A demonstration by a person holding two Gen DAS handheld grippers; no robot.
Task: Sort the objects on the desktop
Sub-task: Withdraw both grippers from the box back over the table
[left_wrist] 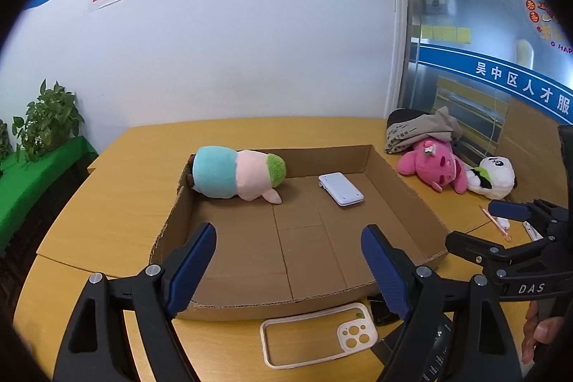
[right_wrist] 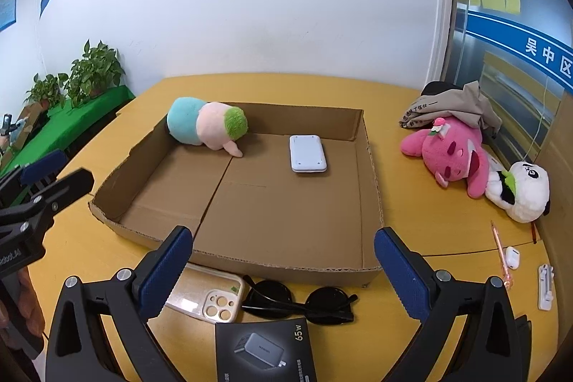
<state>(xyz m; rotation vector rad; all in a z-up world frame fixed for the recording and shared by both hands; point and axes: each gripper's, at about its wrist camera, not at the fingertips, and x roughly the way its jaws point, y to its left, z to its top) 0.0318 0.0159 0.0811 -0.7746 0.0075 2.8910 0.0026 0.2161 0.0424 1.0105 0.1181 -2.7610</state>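
Observation:
A shallow cardboard tray [left_wrist: 401, 188] [right_wrist: 369, 167] sits on the yellow table. In it lie a blue, pink and green plush [left_wrist: 236, 176] [right_wrist: 206, 126] at the far left and a white device [left_wrist: 341, 188] [right_wrist: 308, 153]. In front of the tray lie a cream phone case [left_wrist: 318, 333] [right_wrist: 211, 296], black sunglasses [right_wrist: 297, 301] and a black 65W charger box [right_wrist: 265, 349]. My left gripper [left_wrist: 290, 265] is open and empty above the tray's near edge. My right gripper [right_wrist: 283, 269] is open and empty above the sunglasses.
To the tray's right lie a pink plush [right_wrist: 447, 160], a panda plush [right_wrist: 523, 192], a beige cloth bundle [right_wrist: 454, 106], a pink pen [right_wrist: 501, 253], an earbud case [right_wrist: 512, 256] and a small white holder [right_wrist: 546, 287]. Potted plants [right_wrist: 93, 70] stand on a green shelf at left.

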